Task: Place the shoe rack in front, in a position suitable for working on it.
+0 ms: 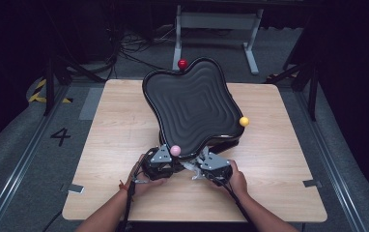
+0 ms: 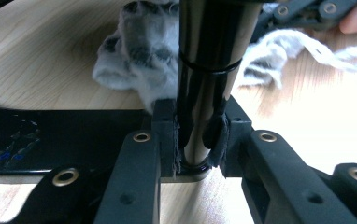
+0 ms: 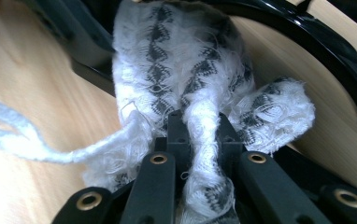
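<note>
A black wavy tray [image 1: 146,92] stands tilted on the wooden table [image 1: 115,145], with a red ball [image 1: 182,63], a yellow ball [image 1: 244,121] and a pink ball [image 1: 175,150] at its corners. My left gripper [image 1: 165,164] sits at the tray's near corner under the pink ball. In the left gripper view it [image 2: 197,135] is shut on a glossy black post [image 2: 209,56]. My right gripper [image 1: 199,166] is beside it, and in its own view it [image 3: 200,135] is shut on a white-and-grey cloth [image 3: 181,60]. The cloth [image 2: 139,51] lies bunched behind the post.
A frayed white strand [image 3: 22,135] trails from the cloth across the wood. The black rim of the tray's base [image 3: 307,32] curves behind the cloth. A metal stand [image 1: 216,29] and cables [image 1: 124,48] are on the floor beyond the table.
</note>
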Demonstrator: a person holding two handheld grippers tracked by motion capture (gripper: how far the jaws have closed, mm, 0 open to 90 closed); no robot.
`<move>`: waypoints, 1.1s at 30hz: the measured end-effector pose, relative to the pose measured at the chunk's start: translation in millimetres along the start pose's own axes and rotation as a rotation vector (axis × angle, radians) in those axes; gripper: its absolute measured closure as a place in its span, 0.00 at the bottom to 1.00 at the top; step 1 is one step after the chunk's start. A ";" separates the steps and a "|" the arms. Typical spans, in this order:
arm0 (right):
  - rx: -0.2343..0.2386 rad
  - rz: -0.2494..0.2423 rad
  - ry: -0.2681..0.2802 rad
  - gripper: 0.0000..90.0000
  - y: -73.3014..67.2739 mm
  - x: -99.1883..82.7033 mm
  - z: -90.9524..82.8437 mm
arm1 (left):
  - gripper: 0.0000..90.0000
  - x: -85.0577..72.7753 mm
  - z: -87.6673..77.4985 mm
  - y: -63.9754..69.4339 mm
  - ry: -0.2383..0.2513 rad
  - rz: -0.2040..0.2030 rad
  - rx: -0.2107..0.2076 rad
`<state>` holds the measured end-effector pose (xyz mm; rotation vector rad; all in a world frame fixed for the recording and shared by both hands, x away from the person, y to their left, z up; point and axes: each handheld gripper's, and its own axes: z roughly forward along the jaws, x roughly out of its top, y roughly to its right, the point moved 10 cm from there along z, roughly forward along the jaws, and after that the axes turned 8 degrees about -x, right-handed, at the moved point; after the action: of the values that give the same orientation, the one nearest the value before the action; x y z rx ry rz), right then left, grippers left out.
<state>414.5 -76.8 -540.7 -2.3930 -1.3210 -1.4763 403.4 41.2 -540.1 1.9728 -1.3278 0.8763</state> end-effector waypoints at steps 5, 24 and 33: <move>-0.051 0.017 -0.031 0.90 23.3 -14.9 -1.6 | 0.82 -0.1 -0.3 -0.3 -0.003 0.007 -0.001; -0.201 0.143 -0.130 0.90 99.3 -58.8 -8.0 | 0.82 -0.3 -0.5 -0.1 -0.004 0.017 0.004; -0.219 0.162 -0.143 0.90 110.1 -67.3 -10.1 | 0.82 -0.3 -0.5 -0.1 -0.004 0.016 0.003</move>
<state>468.6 -194.4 -543.9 -2.7137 -1.0041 -1.5004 403.4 41.7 -540.1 1.9698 -1.3469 0.8833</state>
